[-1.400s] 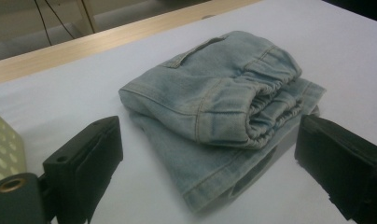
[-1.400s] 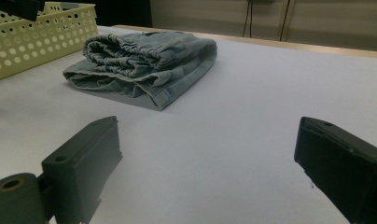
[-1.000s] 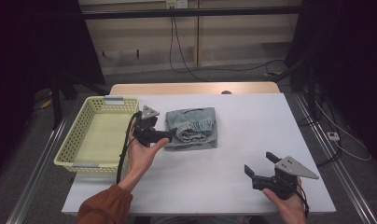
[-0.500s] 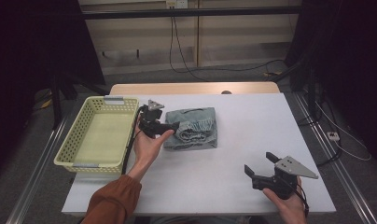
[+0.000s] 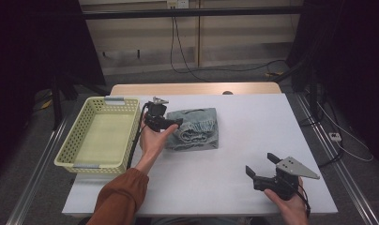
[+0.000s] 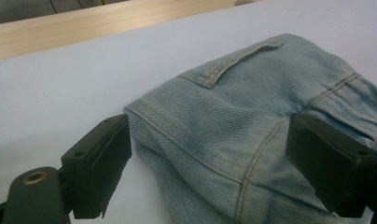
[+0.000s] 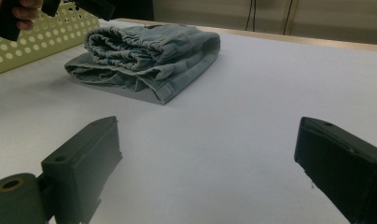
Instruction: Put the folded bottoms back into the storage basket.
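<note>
From the high view, a folded bundle of pale blue denim [image 5: 194,129] lies on the smooth white table [image 5: 234,187], just right of a yellow perforated plastic basket [image 5: 101,136]. The left gripper [image 5: 171,123], black and blocky, sits at the bundle's left edge. The right gripper [image 5: 264,166] rests near the right front corner, well apart from the cloth, a grey three-cornered plate on top.

In the left gripper view, the jaws have just been closing but stand wide, straddling a corner of the denim [image 6: 224,135]; twill weave, stitched seams and a belt loop show, and the right pad appears to touch the fabric.

In the right gripper view, the matte black jaws gape wide with nothing between them; the denim [image 7: 149,56] lies far left, its gathered waistband rolled in soft ridges.
</note>
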The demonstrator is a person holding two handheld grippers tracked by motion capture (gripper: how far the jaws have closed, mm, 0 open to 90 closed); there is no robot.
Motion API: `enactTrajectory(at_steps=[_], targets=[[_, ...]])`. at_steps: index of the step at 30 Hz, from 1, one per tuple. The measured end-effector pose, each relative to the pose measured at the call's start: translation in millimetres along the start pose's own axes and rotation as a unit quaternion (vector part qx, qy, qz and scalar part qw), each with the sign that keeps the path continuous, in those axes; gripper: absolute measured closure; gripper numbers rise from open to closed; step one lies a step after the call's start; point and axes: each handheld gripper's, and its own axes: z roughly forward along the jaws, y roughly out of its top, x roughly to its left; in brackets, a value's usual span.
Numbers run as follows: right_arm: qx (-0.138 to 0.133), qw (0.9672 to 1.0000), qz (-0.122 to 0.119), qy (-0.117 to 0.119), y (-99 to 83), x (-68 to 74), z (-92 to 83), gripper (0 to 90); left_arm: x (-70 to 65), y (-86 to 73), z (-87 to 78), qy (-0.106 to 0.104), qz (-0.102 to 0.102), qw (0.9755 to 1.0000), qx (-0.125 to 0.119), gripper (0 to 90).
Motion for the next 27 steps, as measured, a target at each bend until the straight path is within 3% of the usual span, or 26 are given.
enactTrajectory(at_steps=[4,5,10,13,17,22,27], targets=[[0.001,1.0000,0.000,0.000,-0.1,0.4,0.1,7.1,3.7,-1.3,6.6,0.010,-0.008,0.9999,0.000,19.3],[0.001,1.0000,0.000,0.001,-0.2,0.2,-0.1,7.1,6.7,-2.0,10.9,0.006,-0.025,0.9997,0.004,19.2],[0.001,1.0000,0.000,0.001,-0.2,0.2,0.2,7.1,9.6,-4.0,18.5,0.014,-0.024,0.9995,0.015,20.6],[0.001,1.0000,0.000,0.001,-0.2,0.2,0.2,7.1,10.9,-8.1,25.0,0.010,-0.021,0.9991,0.035,21.0],[0.002,1.0000,0.000,0.001,-0.4,0.0,0.4,7.1,10.7,-9.8,28.4,0.015,-0.024,0.9988,0.039,23.4],[0.003,1.0000,-0.001,0.002,-0.4,0.3,0.6,7.1,11.7,-15.4,33.4,0.030,-0.022,0.9974,0.061,24.3],[0.006,1.0000,-0.001,0.005,-0.5,0.5,0.9,7.5,15.5,-22.0,38.4,0.012,-0.048,0.9965,0.068,27.5]])
